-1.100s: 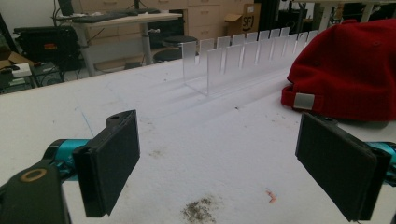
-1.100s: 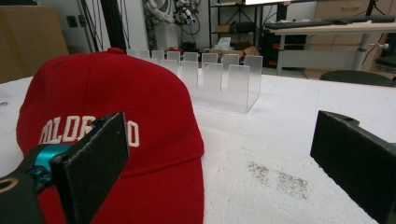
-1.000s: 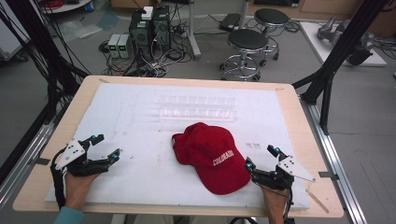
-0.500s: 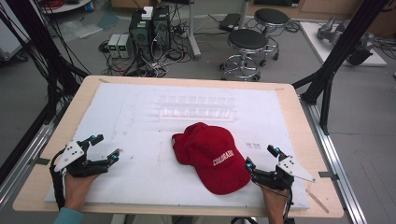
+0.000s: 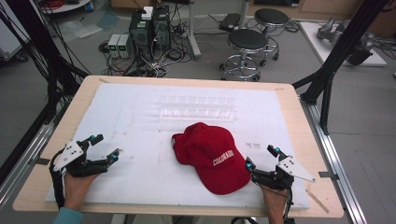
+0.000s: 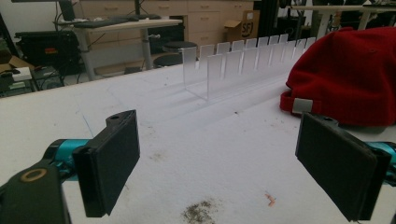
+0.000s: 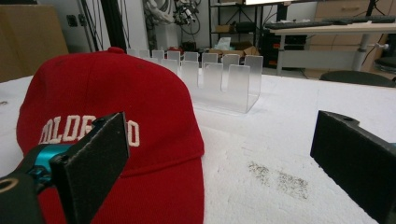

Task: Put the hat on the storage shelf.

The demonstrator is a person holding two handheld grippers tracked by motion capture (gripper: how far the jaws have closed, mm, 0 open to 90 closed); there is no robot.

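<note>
A red baseball cap (image 5: pixel 212 156) with white lettering lies on the white foam sheet (image 5: pixel 140 121), its brim toward the front right. My right gripper (image 5: pixel 261 157) stands open just right of the brim, with nothing between its jaws; the cap (image 7: pixel 112 121) sits to the left of that gap. My left gripper (image 5: pixel 105 147) is open near the front left of the sheet, well away from the cap (image 6: pixel 345 74). A clear acrylic rack (image 5: pixel 198 107) with upright dividers stands behind the cap; the same rack (image 6: pixel 243 60) (image 7: pixel 215 79) shows in both gripper views.
The foam sheet covers a wooden table (image 5: pixel 299 116) framed by black struts (image 5: pixel 336 51). Two round stools (image 5: pixel 250 44), computer boxes (image 5: pixel 149 28) and cables sit on the floor beyond the far edge. Small dirt marks (image 6: pixel 198 212) spot the foam.
</note>
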